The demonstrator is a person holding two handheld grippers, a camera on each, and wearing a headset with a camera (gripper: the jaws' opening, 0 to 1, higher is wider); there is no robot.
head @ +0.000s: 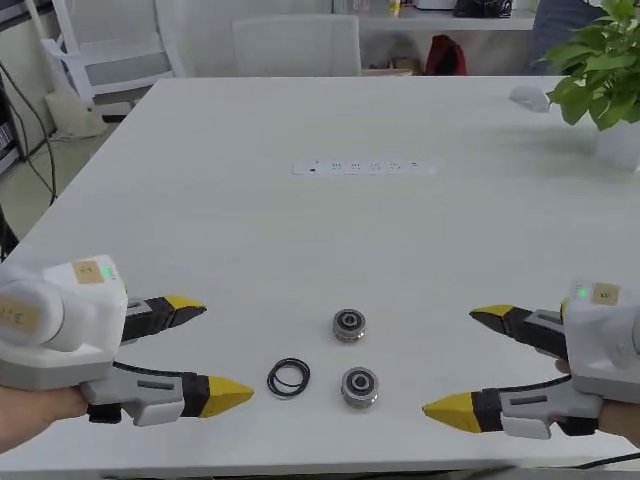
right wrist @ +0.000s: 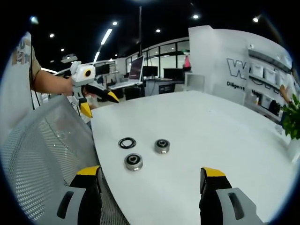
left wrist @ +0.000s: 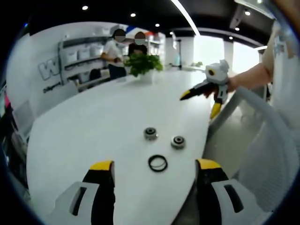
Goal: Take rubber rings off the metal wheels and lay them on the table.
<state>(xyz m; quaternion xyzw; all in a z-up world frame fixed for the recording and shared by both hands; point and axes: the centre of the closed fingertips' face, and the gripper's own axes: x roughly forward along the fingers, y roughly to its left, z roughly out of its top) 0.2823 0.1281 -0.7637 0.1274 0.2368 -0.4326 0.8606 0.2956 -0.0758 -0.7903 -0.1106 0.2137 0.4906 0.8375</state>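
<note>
A wide white table [head: 250,230] stands in an open office, seen from above by the person at its near edge. Closest to the viewer, the left gripper [head: 224,349] and the right gripper [head: 451,361] are held low at the front of the table, one at each side, pointing inward toward each other. Each has yellow-tipped jaws standing wide apart with nothing between them.

Between the grippers, near the front edge, two thin black rubber rings [head: 288,377] lie flat on the table, overlapping. Just to their right a small metal wheel [head: 360,386] lies flat; whether it carries a ring cannot be told. A second metal wheel [head: 349,325] lies a little farther back, apart from the first. Neither gripper touches the rings or the wheels.

Farther along the table's middle lies a white power strip [head: 365,167]. At the far right stands a leafy green plant [head: 598,60], and a pale chair [head: 297,45] stands beyond the far edge.
</note>
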